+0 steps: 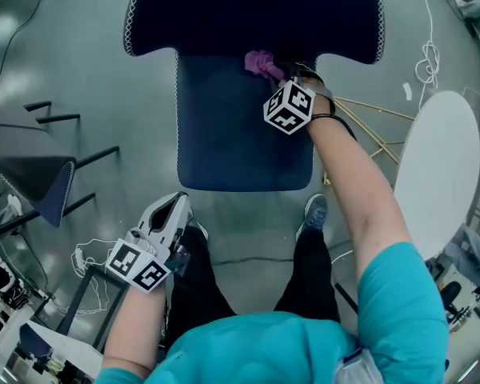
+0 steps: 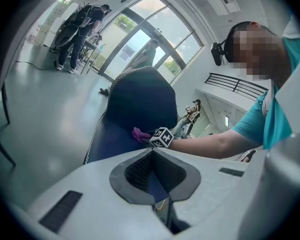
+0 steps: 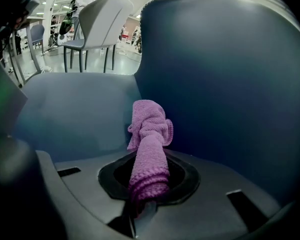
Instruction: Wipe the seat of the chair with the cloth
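**Jaws clamped on cloth at the back of the seat**

Pinched shut at the right gripper [image 1: 280, 74] on a rolled purple cloth [image 3: 149, 134], with a bunched tuft poking out past the tips. Closed as well at the left gripper [image 1: 170, 214], on nothing, with the chair well ahead of its tips. Just beyond the right tips: the dark backrest [image 3: 225, 84]. Just beneath them: the rear of the blue seat [image 1: 232, 142]. Contact between tuft and upholstery: not clear from any view.

Probably the start of a stroke along the back edge. To do it well:

- Tilt the tips down until the tuft lies pressed on the seat, not merely its end.
- Hold the clamp firm. With so little cloth ahead of the jaws, hard plastic could otherwise drag on the fabric.
- Start tight against the crease under the backrest, then draw back from it toward the front edge in straight, overlapping lanes.
- Work across to both stitched side edges without skipping the corners.
- Leave the left gripper clear of the path, or rest it on the chair against any shifting.
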`<state>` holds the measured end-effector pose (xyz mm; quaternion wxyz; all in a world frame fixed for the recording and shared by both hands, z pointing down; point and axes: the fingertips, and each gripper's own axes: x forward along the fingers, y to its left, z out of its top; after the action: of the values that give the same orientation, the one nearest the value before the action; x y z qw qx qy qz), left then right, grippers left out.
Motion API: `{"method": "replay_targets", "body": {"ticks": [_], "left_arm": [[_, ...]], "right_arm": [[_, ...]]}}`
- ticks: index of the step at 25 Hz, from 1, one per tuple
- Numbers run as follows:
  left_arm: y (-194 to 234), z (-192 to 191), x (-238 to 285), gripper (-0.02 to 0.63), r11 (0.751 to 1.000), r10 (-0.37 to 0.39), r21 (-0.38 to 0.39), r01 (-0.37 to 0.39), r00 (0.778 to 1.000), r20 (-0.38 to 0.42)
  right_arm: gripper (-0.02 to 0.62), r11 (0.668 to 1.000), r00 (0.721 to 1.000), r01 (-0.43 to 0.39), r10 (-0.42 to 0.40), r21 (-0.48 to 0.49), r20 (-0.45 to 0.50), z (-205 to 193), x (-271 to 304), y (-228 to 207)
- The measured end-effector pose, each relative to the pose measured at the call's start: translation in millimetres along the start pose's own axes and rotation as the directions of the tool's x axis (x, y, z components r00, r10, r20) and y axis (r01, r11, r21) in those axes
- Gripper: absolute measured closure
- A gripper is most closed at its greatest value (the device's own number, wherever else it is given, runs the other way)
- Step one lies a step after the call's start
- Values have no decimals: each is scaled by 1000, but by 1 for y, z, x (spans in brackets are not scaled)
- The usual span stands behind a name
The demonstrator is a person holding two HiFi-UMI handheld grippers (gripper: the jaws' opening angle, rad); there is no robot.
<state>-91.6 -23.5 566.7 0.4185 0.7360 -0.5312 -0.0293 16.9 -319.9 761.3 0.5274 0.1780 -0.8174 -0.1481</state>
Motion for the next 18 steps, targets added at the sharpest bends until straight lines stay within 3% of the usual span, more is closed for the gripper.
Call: {"method": "replay_targets", "body": {"ticks": [18], "left_arm": [[-23, -5, 10, 601, 999, -32, -1, 32, 999, -3]], "right_arm": [[534, 999, 997, 35, -33, 21, -75, -59, -20, -17]]}}
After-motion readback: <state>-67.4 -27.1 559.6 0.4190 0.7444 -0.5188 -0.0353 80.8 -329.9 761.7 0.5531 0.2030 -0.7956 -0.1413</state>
